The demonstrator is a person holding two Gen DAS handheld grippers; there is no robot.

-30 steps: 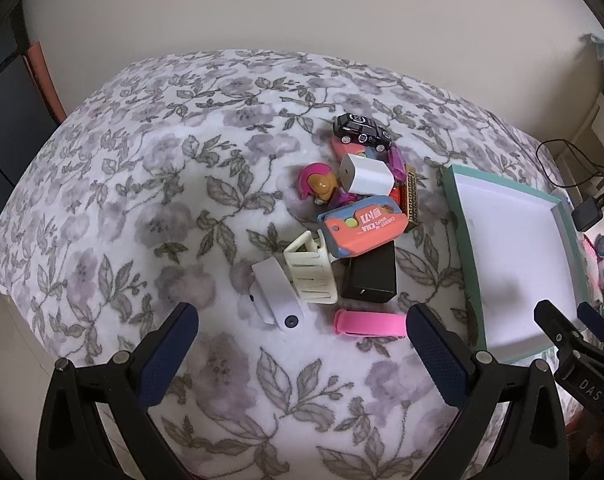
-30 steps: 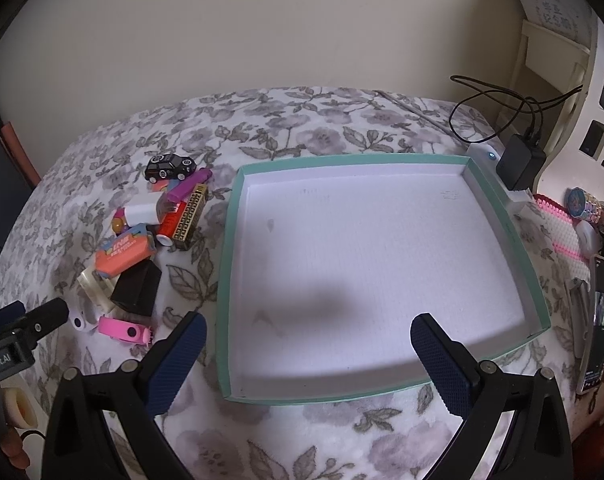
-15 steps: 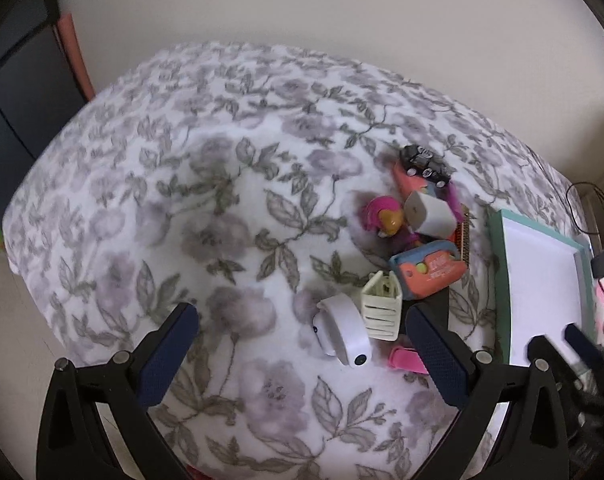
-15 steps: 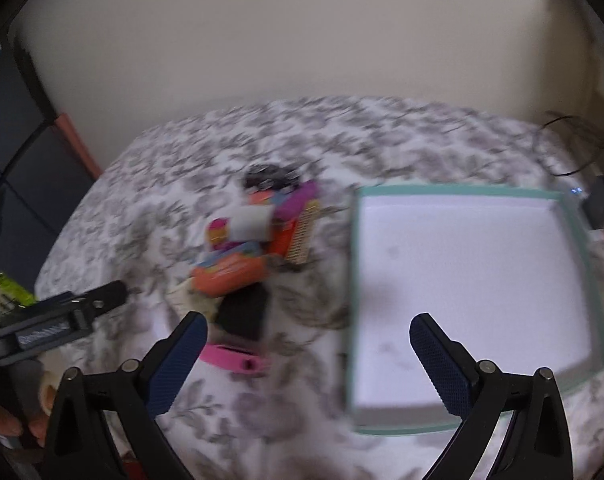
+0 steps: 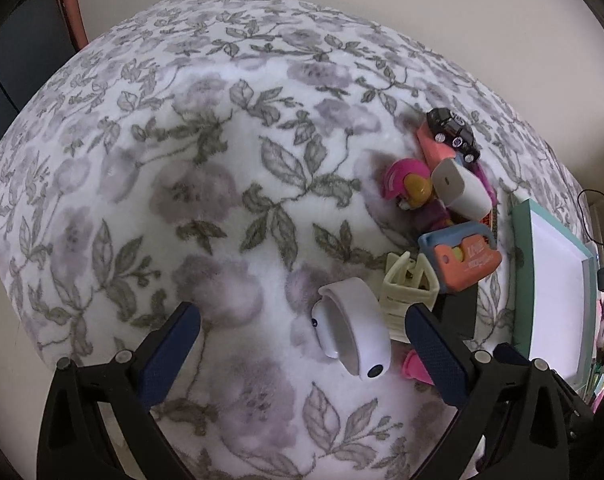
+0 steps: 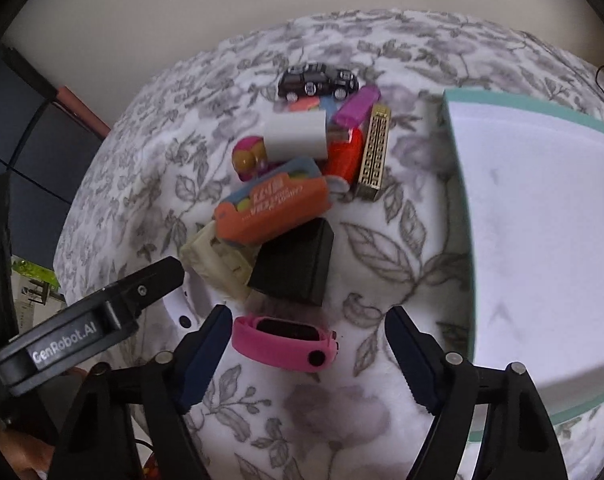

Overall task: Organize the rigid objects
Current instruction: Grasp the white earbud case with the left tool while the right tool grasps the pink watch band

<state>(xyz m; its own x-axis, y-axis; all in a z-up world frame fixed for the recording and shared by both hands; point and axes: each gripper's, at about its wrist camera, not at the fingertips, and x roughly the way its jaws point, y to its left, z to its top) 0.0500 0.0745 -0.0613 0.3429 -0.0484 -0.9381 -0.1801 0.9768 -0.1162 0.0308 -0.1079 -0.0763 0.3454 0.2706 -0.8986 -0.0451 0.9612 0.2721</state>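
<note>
Clutter sits heaped in the upper middle of the right wrist view, just left of the teal tray, probably so each piece can be lifted across in a short move. Your right gripper hangs over the pink band at the lower centre, its jaws closing with the band between them but the pads not yet pressing on it. That band looks like a curved, smooth loop lying flat on the flowered blanket, with a dark face and a small black stud at its right end. Your left gripper stands wide and empty, bracketing the white band at the lower centre of its own view, apparently lined up for its own pick.
</note>
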